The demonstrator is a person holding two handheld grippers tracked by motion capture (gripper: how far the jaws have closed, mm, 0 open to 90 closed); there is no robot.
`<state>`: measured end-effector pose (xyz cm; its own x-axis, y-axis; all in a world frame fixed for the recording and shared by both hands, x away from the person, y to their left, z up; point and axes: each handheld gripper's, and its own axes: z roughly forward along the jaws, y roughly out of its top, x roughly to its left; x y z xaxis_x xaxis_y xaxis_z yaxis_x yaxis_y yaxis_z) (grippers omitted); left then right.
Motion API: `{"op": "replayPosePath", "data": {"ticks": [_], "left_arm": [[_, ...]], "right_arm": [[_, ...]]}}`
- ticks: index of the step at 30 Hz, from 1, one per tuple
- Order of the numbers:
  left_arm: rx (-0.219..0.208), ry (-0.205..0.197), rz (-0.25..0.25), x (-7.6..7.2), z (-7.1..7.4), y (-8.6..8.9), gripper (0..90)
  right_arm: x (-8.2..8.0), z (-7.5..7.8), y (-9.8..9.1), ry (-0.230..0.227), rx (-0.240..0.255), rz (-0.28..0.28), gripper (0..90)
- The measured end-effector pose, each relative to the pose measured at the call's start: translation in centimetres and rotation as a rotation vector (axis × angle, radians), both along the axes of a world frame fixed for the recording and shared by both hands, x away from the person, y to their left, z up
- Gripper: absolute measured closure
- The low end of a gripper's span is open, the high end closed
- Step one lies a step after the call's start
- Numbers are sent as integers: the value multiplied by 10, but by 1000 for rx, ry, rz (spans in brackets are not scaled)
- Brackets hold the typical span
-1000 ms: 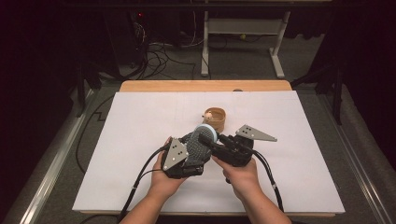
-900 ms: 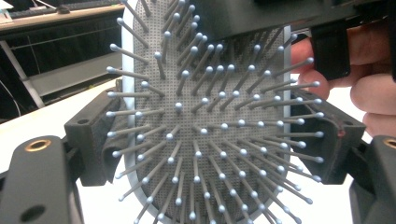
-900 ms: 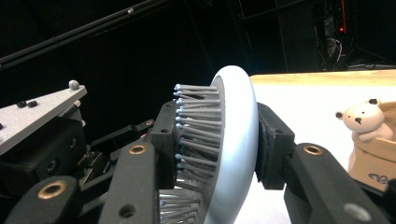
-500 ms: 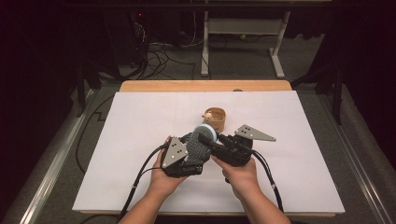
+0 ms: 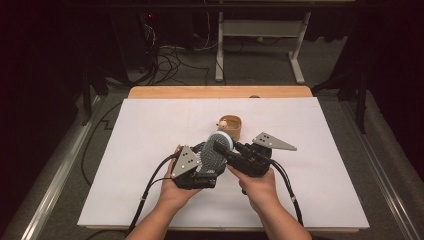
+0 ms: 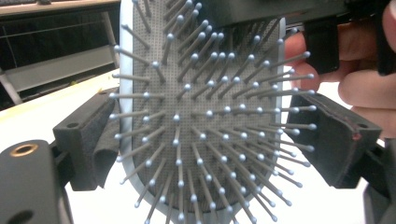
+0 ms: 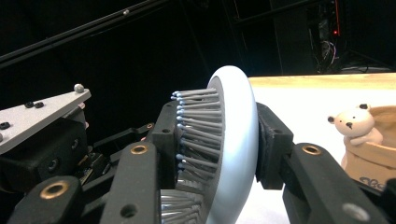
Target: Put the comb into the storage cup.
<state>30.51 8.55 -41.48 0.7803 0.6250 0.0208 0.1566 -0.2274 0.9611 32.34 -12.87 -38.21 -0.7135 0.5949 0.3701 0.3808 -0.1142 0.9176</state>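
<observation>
Covering most of the wooden table, the white paper sheet lies flat and matte under my hands. Above its middle I hold the pale blue oval hairbrush with grey ball-tipped bristles up off the sheet, between my two grippers. My right gripper is clamped on the brush head, one jaw pressing into the bristles, the other against the smooth rounded back. My left gripper has just been easing its jaws wider; the head sits between them, its foam pads standing just off the rim on both sides, so it no longer grips.

I judge the brush light and rigid in its plastic shell, glossy and a bit slippery on the back, while the perforated cushion and thin pins give under pressure. The firm rim edges are the surest place to take it, rather than the springy bristle face.

Beyond, the small tan ceramic pot with a cream bear figure on its rim stands on the sheet, near the brush but apart; it looks breakable.
</observation>
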Motion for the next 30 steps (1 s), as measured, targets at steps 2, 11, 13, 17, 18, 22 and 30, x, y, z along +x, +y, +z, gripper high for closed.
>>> {"op": "replayPosePath", "data": {"ticks": [2,11,13,17,18,22,30], "left_arm": [[-1,3,1,1,0,0,138],[-15,14,-11,2,-2,1,38],[-19,16,-8,2,-2,3,32],[-29,35,-14,4,-5,7,15],[-30,36,-12,4,-5,8,13],[-32,48,-12,5,-6,13,8],[-43,39,18,4,-3,29,7]], "right_arm": [[0,1,-1,-3,-1,-8,610],[2,2,-6,-15,-5,-28,609],[2,2,-8,-16,-4,-34,609],[2,4,-11,-26,-3,-44,609],[2,4,-12,-31,-5,-47,609],[3,5,-16,-37,-3,-62,608],[2,7,-23,-72,-16,-83,608]]}}
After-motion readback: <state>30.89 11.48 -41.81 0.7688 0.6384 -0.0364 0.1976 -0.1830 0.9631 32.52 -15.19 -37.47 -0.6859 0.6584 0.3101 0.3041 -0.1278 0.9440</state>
